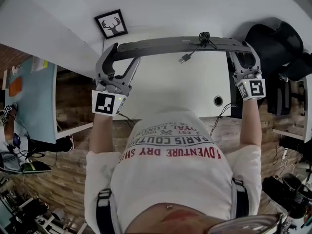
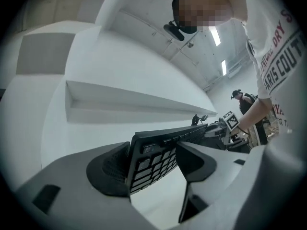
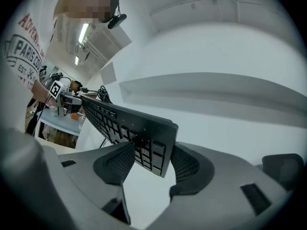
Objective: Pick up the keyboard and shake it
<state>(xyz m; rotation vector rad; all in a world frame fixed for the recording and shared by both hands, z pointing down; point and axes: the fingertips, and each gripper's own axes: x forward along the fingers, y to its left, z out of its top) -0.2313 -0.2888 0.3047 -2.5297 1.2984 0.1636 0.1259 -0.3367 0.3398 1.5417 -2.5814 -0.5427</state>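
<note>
A black keyboard hangs in the air over the white desk, turned so that I see it edge-on in the head view. My left gripper is shut on its left end and my right gripper on its right end. In the left gripper view the keyboard stands between the pads of the left gripper, keys facing right. In the right gripper view the keyboard is clamped in the right gripper. Its cable with a USB plug dangles free below.
A framed deer picture lies at the desk's far left corner. The desk has a cable hole near its right front. A black chair stands to the right and a light blue table to the left.
</note>
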